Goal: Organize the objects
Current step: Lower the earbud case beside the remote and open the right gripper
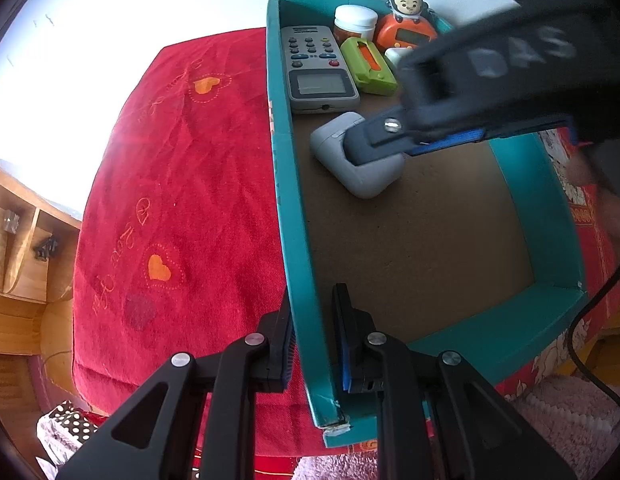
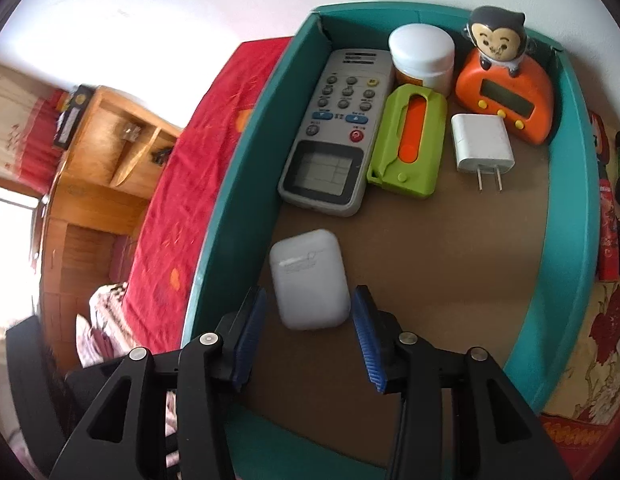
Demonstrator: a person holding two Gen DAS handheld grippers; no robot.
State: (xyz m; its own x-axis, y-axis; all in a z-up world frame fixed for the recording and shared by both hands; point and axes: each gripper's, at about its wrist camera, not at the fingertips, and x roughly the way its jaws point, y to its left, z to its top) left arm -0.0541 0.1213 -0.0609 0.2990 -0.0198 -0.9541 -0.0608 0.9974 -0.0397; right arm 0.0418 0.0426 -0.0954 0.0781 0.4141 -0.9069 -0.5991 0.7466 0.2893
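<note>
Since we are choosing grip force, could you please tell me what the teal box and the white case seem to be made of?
Box: probably cardboard. The walls are thin with a matte teal coating, the floor is bare brown board, and a corner in the left wrist view is frayed white. Case: likely hard plastic, smooth and rounded, with a soft sheen and a lid seam.

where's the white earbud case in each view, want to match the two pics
Left wrist view: the white earbud case lies upper centre on the box floor, partly covered by a finger of the right hand-held gripper.
Right wrist view: the case lies centre, just ahead of that gripper's fingers, near the box's left wall.
Shared landmark: the grey remote control, directly beyond the case in both.
</note>
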